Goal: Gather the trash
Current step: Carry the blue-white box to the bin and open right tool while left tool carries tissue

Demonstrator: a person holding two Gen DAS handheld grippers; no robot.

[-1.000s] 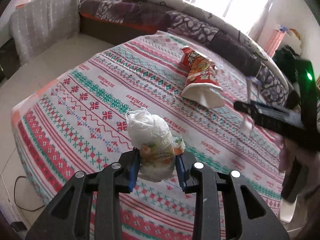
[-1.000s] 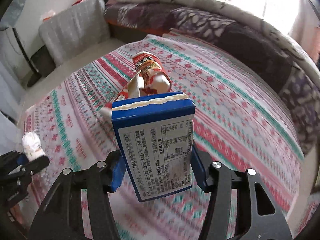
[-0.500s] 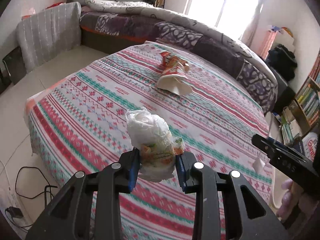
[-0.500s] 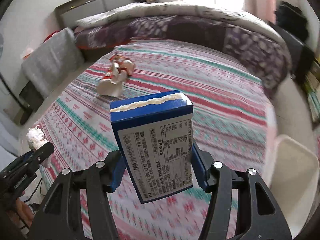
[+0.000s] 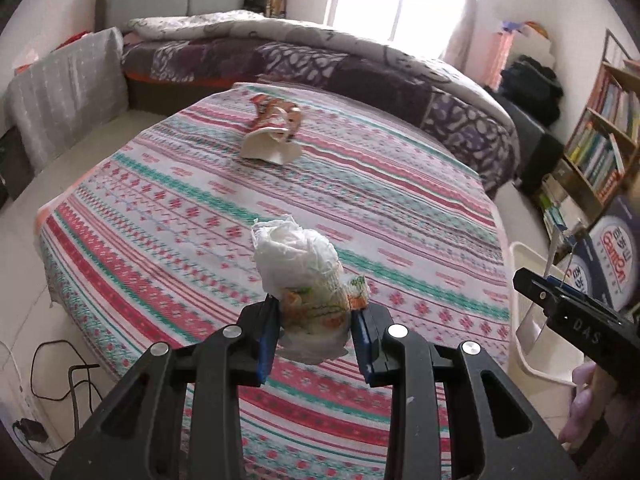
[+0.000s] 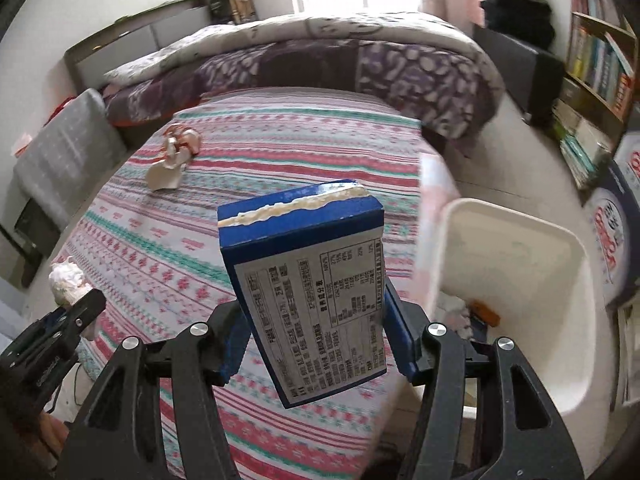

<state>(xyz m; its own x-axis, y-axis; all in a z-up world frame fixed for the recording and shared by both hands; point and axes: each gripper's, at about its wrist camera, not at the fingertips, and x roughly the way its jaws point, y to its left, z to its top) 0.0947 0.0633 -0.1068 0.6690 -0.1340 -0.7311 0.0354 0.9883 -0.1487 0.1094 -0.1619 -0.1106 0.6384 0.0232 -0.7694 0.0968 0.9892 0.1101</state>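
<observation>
L gripper [image 5: 315, 334] was clenched on wadded tissue/wrapper [image 5: 306, 276], lifted clear of the patterned cloth [image 5: 168, 208]. R gripper [image 6: 316, 336] was clamped on blue carton [image 6: 310, 304], carried w/ label side facing cam, near the white bin [image 6: 516, 280] at right, prob so both loads get dumped in 1 pass. Crushed cup [image 5: 274, 136] was left on far part of cloth, not yet collected.

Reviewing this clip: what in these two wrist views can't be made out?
- White plastic bin: its contents, right wrist view; its wall and the right gripper hide most.
- Blue cardboard carton: front face turned away.
- Crumpled red snack wrapper on the striped bedspread: print too small.
- Left gripper holding the white tissue wad: the wad's underside is hidden.
</observation>
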